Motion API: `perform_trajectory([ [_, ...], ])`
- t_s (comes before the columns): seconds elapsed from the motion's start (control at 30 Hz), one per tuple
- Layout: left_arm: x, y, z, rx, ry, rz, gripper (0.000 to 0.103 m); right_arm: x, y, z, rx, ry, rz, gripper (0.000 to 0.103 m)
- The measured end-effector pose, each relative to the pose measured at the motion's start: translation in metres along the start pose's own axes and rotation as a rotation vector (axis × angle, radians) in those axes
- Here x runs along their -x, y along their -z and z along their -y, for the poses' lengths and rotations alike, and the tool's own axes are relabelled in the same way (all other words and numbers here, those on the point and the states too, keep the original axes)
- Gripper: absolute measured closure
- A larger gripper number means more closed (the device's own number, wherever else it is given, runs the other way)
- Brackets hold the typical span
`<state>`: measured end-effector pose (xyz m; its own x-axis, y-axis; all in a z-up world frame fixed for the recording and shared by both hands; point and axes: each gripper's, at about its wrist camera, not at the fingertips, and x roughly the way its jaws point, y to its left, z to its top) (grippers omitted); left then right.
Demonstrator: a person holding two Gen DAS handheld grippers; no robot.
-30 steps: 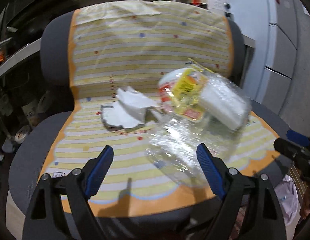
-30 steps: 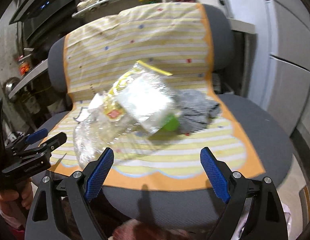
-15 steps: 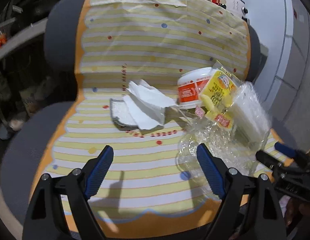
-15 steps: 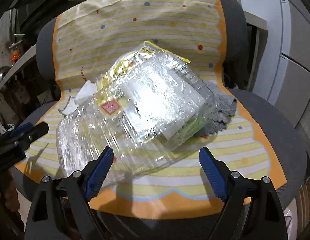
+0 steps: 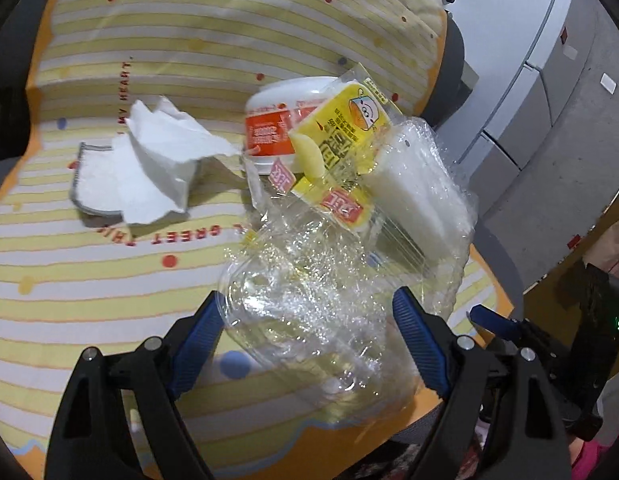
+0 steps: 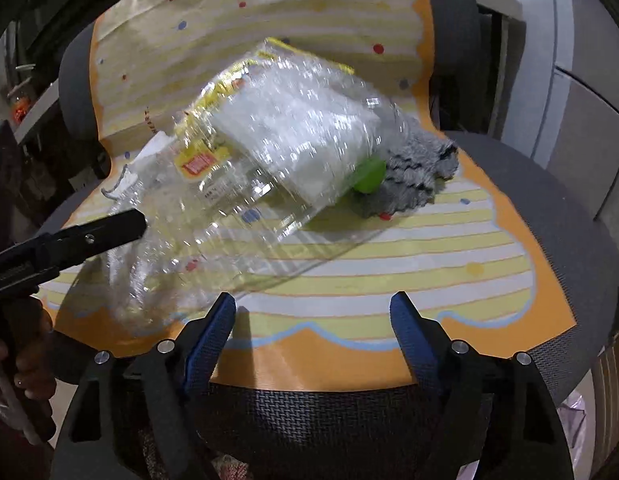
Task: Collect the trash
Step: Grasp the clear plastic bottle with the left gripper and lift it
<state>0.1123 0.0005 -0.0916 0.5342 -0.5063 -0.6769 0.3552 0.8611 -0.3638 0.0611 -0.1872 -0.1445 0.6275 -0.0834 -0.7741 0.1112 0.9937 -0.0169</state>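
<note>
The clear plastic bag [image 5: 309, 300] lies on the striped seat cover [image 5: 109, 280] of the office chair [image 6: 569, 240], toward the seat's front edge, with a yellow packet [image 5: 341, 136] and a white wrapped block [image 5: 413, 192] showing through its upper part. Half a second ago the left hand-held gripper [image 5: 305, 336] stood short of the bag, with bare cover between its blue pads; now the bag's crumpled lower end fills the gap between them. The jaws are spread wide and the pads do not press the plastic, so it has hold of nothing.

In the right wrist view the right hand-held gripper [image 6: 311, 320] is likewise wide apart and empty. The bag sits just beyond its left pad, further up the seat than half a second ago, when it loomed over both pads. The left hand-held gripper's black finger now reaches in from the left edge as far as the bag's side; earlier it was well apart from it.

Behind the bag, an orange-and-white tub [image 5: 277, 120] lies against the seat's back edge, with crumpled white tissue [image 5: 165, 156] on a grey-edged white cloth [image 5: 97, 184] to its left. A green cap [image 6: 367, 176] and a grey knitted cloth [image 6: 417, 172] sit at the bag's far right.
</note>
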Motion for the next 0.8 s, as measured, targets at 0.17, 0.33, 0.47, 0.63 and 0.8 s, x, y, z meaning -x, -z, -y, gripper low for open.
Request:
perform_trajectory([
  [0.17, 0.021, 0.005, 0.024, -0.043, 0.032, 0.062, 0.046, 0.024, -0.003, 0.008, -0.006, -0.007, 0.098, 0.03],
  [0.33, 0.058, 0.014, 0.077, -0.167, 0.136, 0.169, 0.057, 0.035, 0.001, 0.023, -0.026, 0.0, 0.109, 0.05],
  [0.47, 0.057, 0.019, 0.113, -0.234, 0.201, 0.158, 0.057, 0.041, 0.01, 0.042, -0.053, -0.006, 0.096, 0.056],
  [0.63, 0.03, 0.031, 0.143, -0.289, 0.219, 0.076, 0.057, 0.046, 0.021, 0.061, -0.074, -0.025, 0.086, 0.058],
  [0.8, -0.004, 0.031, 0.167, -0.332, 0.19, 0.004, 0.059, 0.055, 0.023, 0.073, -0.094, -0.01, 0.096, 0.058],
])
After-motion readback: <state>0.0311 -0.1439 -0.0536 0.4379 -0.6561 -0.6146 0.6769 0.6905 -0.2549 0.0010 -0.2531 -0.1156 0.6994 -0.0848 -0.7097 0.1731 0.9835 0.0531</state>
